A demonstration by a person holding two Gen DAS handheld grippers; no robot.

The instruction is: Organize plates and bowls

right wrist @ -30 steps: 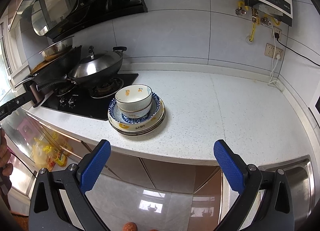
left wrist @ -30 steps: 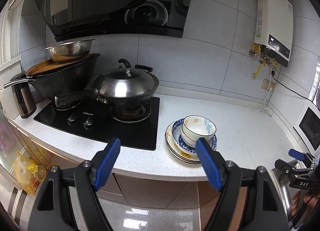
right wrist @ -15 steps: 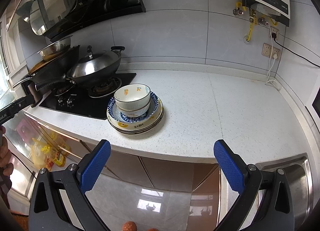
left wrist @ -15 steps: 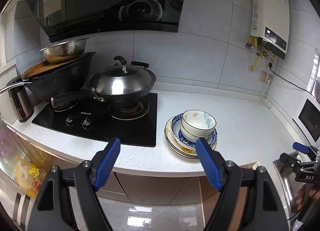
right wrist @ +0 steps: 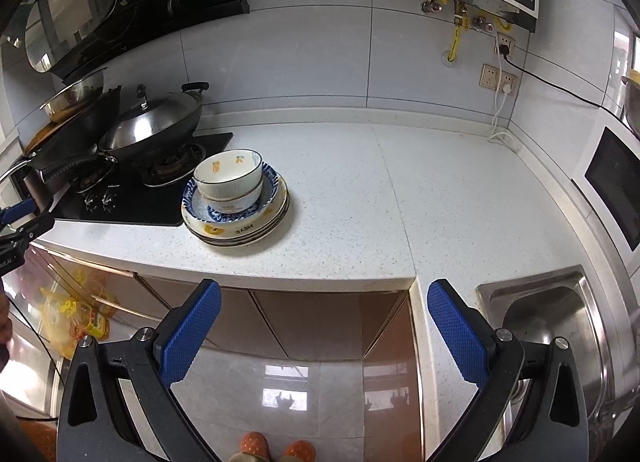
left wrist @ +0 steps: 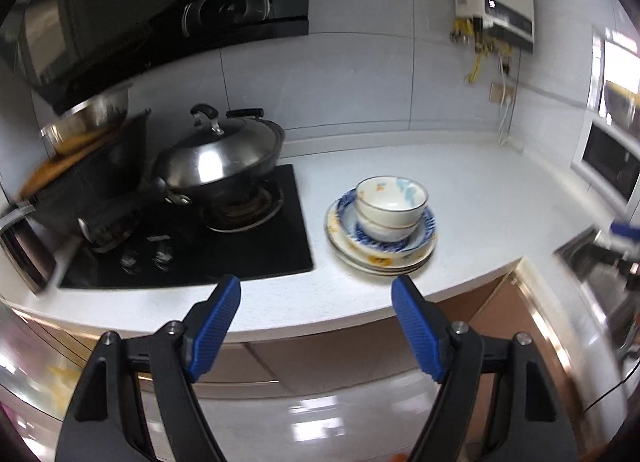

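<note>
left gripper (left wrist: 316, 304): jaws apart, empty.
right gripper (right wrist: 324, 316): jaws apart, empty.
bowls (right wrist: 230, 177): nested on plates (right wrist: 240, 227), ahead-left of right gripper, well clear.
step: top bowl best taken first, rim pinched, lifted straight.

White bowl (right wrist: 230, 170) with orange and blue motifs, blue-patterned dish (right wrist: 269, 190) beneath, cream plates (right wrist: 240, 230) with yellow print, speckled white counter (right wrist: 400, 201), black hob (right wrist: 132, 201).

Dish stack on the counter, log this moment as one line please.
phase: approach | left gripper: open, empty | right gripper: open, empty | dish stack: untouched beside stove | bowls: nested on plates
</note>
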